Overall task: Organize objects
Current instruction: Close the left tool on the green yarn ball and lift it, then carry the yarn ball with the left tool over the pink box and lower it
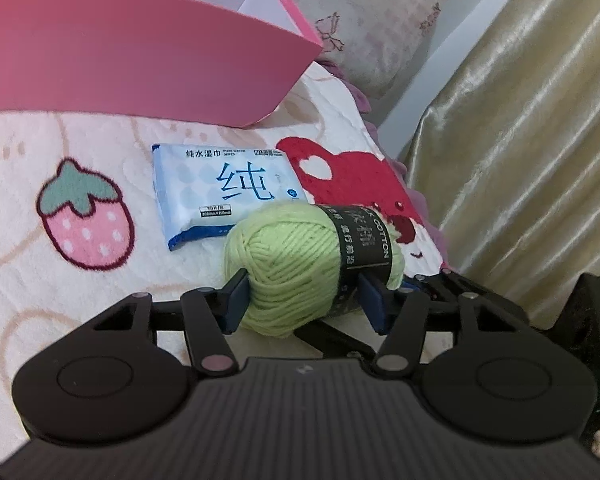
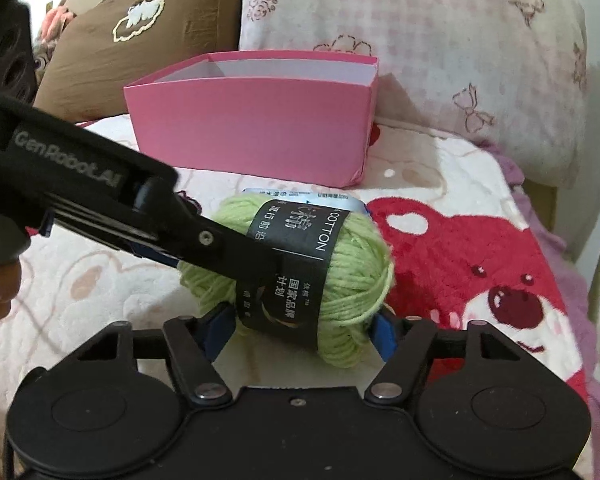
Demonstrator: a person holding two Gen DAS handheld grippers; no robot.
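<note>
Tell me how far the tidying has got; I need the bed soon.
Nothing looks put away: what shows of the pink box looks empty. In hand: the green yarn ball sits between the jaws of both the left gripper and right gripper, on the blanket. Left: yarn and wipes pack into the box.

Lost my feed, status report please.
Left gripper and right gripper both shut on yarn ball. Pink box behind, open. Wipes pack between.

Green yarn ball (image 1: 296,268) lies beside blue wipes pack (image 1: 220,192), near pink box (image 2: 256,120).
</note>
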